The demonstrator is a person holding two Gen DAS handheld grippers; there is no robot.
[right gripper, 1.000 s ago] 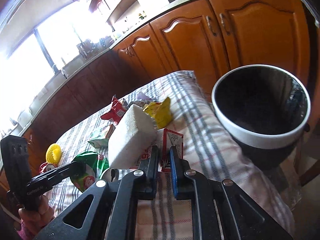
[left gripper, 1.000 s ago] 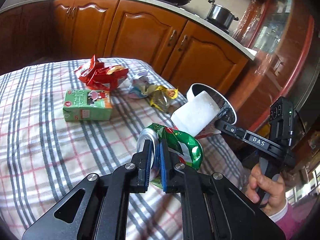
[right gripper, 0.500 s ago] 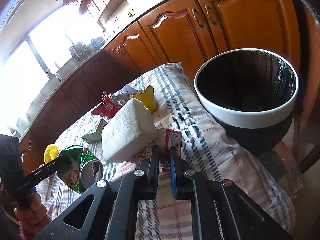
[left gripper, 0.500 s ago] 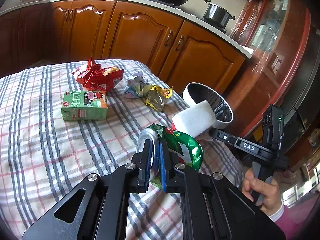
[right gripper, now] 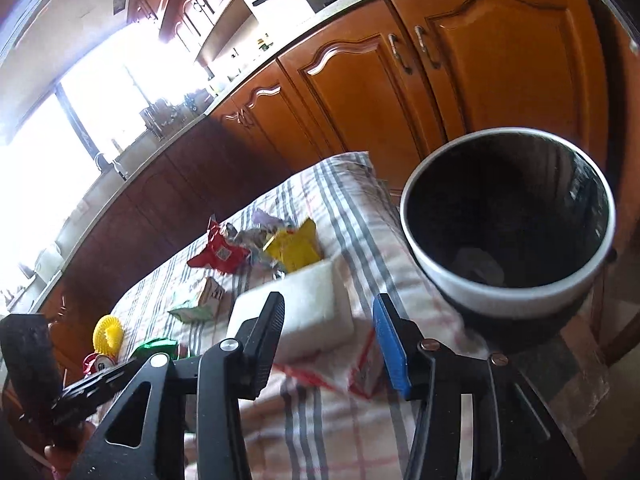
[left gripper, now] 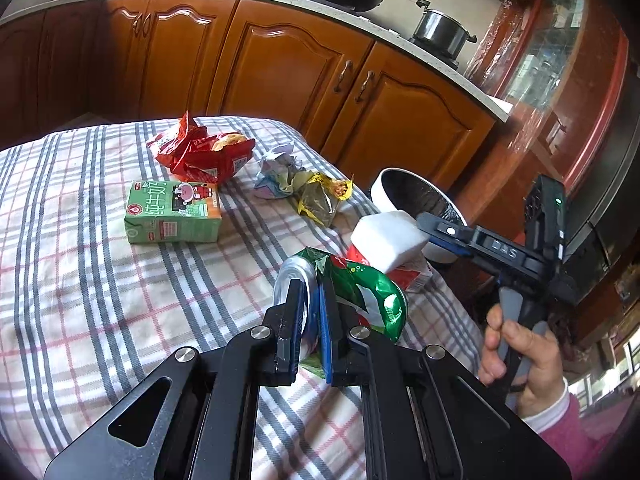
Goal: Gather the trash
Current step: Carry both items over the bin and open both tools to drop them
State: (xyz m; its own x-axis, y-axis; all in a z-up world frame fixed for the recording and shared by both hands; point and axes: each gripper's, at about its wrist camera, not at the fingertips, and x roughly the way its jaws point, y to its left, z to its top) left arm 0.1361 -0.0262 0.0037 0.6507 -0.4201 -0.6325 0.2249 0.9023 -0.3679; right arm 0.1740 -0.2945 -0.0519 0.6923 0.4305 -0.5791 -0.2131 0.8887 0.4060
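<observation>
My left gripper [left gripper: 309, 312] is shut on a crushed green can [left gripper: 360, 292] above the checked tablecloth [left gripper: 80, 280]. My right gripper [right gripper: 328, 340] is open; between its fingers lie a white foam block [right gripper: 304, 312] and a red-and-white carton [right gripper: 360, 368] on the cloth. The block [left gripper: 388, 236] also shows in the left wrist view, beside the right gripper [left gripper: 436, 228]. A white-rimmed black bin [right gripper: 508, 232] with a dark liner stands off the table's corner, right of my right gripper.
A green milk carton [left gripper: 174, 212], a red snack bag [left gripper: 204, 152], crumpled wrappers [left gripper: 280, 172] and a yellow wrapper [left gripper: 324, 196] lie on the cloth. A yellow round object [right gripper: 107, 334] sits at the far left. Wooden cabinets [left gripper: 280, 68] stand behind.
My right gripper has opened, letting go of the red-and-white carton, which now lies on the cloth with the foam block. The left gripper still holds the can.
</observation>
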